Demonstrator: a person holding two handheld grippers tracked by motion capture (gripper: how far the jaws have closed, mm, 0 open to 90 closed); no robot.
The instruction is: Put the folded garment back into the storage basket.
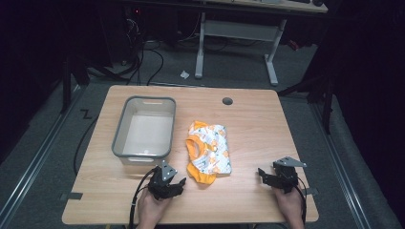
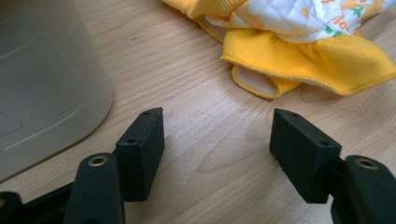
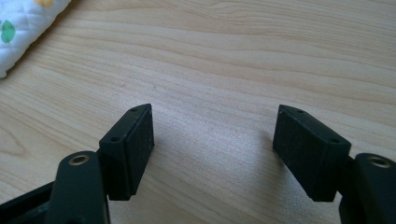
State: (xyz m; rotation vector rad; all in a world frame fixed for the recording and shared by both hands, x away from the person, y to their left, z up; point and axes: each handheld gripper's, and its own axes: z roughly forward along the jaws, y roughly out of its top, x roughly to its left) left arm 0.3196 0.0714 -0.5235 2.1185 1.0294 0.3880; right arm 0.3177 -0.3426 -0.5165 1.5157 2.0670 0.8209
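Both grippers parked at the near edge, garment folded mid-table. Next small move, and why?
Probably ease the left gripper forward onto the garment: its jaws stand open with bare table between them, and the yellow hem lies just ahead. The right gripper, also open, sits farther off.

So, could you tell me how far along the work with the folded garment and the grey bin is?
Done: the yellow and white garment lies folded on the table beside the grey bin, which looks empty. In hand: nothing; the left gripper sits open just short of the garment's yellow hem, and the right gripper rests open over bare wood. Left, most likely: gripping the garment and putting it into the bin.
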